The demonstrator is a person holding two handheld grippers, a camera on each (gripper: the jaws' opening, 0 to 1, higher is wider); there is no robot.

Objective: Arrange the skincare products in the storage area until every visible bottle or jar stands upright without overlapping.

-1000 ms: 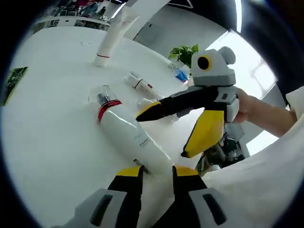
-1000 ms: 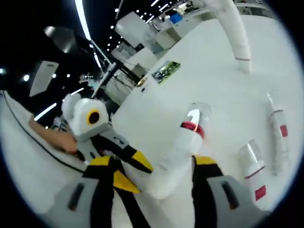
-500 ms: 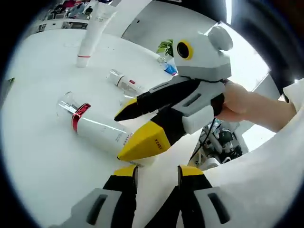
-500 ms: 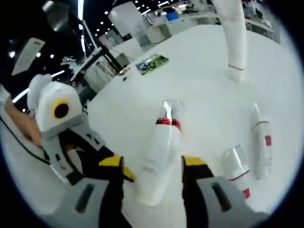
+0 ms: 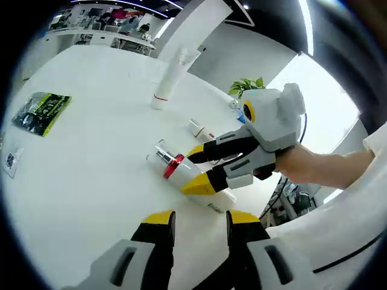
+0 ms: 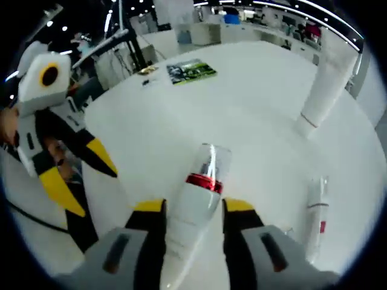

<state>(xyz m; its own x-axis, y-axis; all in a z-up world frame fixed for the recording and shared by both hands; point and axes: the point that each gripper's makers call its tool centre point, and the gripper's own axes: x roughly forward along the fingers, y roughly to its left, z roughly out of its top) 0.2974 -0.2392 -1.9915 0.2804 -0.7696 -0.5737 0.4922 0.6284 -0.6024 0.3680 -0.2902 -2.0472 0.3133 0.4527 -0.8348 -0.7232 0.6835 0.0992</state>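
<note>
- Left gripper view: own left gripper (image 5: 196,220) at the bottom edge, yellow-tipped fingers (image 5: 158,219) spread, nothing between them
- Ahead of those fingertips, the right gripper (image 5: 196,169) reaching in from the right, held by a hand (image 5: 289,171), its jaws closed around a white bottle (image 5: 193,181)
- Bottle white-bodied, with a red band (image 5: 172,166) under a clear cap (image 5: 158,153), tilted with the cap end away from the right gripper; dark print on its lower body too small to read
- Beyond the held bottle, a small white tube (image 5: 201,130) with a red mark lying on the white table (image 5: 91,157)
- Farther off, past the small tube, a tall white tube (image 5: 170,75) standing on its cap, a thin red line just above the cap; lettering not legible
- Off to the left of the fingers, a green packet (image 5: 40,112) flat on the table; print on it unreadable
- A potted plant (image 5: 245,87) beyond the right gripper's body
- Right gripper view: own right gripper (image 6: 192,208) with the white bottle (image 6: 196,208) pinched between both fingers (image 6: 150,211), cap pointing forward and away
- Red band (image 6: 204,182) and clear cap (image 6: 211,160) plain just ahead of the fingertips
- To the right of the fingers, the small white tube (image 6: 315,208) lying flat, red square on its side, no writing readable
- Far ahead right, the tall white tube (image 6: 323,90) standing upright
- Far ahead, the green packet (image 6: 190,70) on the table (image 6: 254,121)
- To the left, the left gripper (image 6: 72,175), jaws apart and holding nothing
</note>
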